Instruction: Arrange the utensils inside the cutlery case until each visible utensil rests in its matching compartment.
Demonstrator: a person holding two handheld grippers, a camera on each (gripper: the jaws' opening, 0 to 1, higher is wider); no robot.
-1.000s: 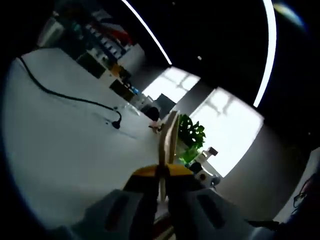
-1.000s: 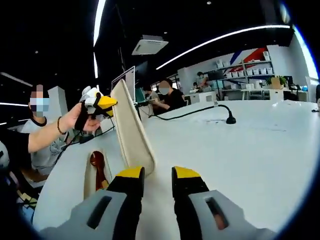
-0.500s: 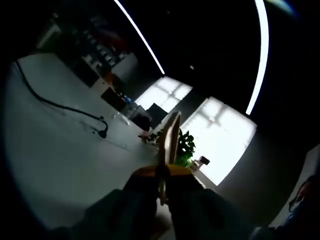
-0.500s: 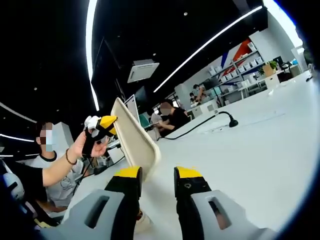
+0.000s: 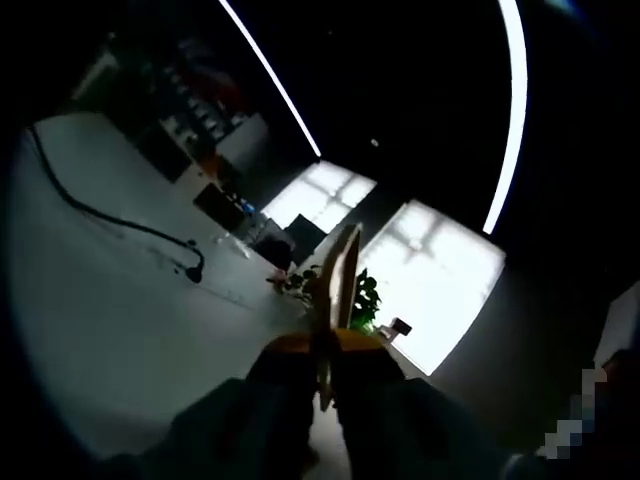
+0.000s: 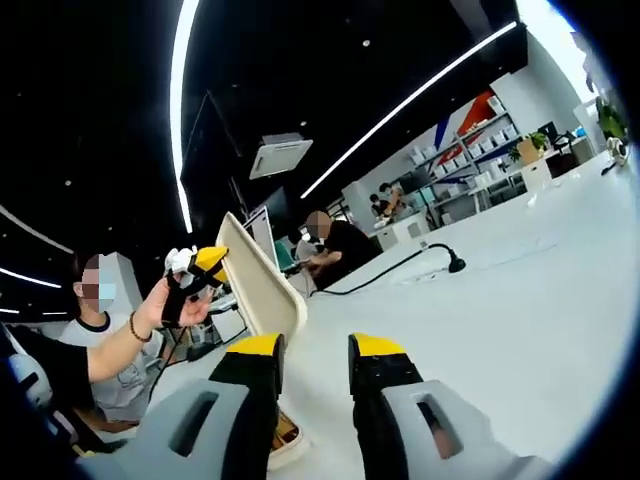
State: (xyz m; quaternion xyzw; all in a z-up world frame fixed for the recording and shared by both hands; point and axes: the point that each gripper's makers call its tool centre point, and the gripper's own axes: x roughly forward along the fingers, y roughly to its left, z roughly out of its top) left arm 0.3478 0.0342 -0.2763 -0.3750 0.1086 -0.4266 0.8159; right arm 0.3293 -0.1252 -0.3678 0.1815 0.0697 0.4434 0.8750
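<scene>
We are at a broad white table (image 6: 520, 290) in a dim open office, a black cable (image 5: 110, 215) trailing across it. Our left gripper (image 5: 325, 350) is clamped on the edge of the cream lid (image 6: 258, 282) of the cutlery case, holding it raised well off the table; in the left gripper view the lid (image 5: 340, 275) shows edge-on between the closed jaws. Our right gripper (image 6: 312, 355) hangs just beside the lid, jaws slightly parted and holding nothing. We judge we are opening the case. Its tray is barely visible by our right jaws, so utensils cannot be read; next the lid goes aside and sorting starts.
</scene>
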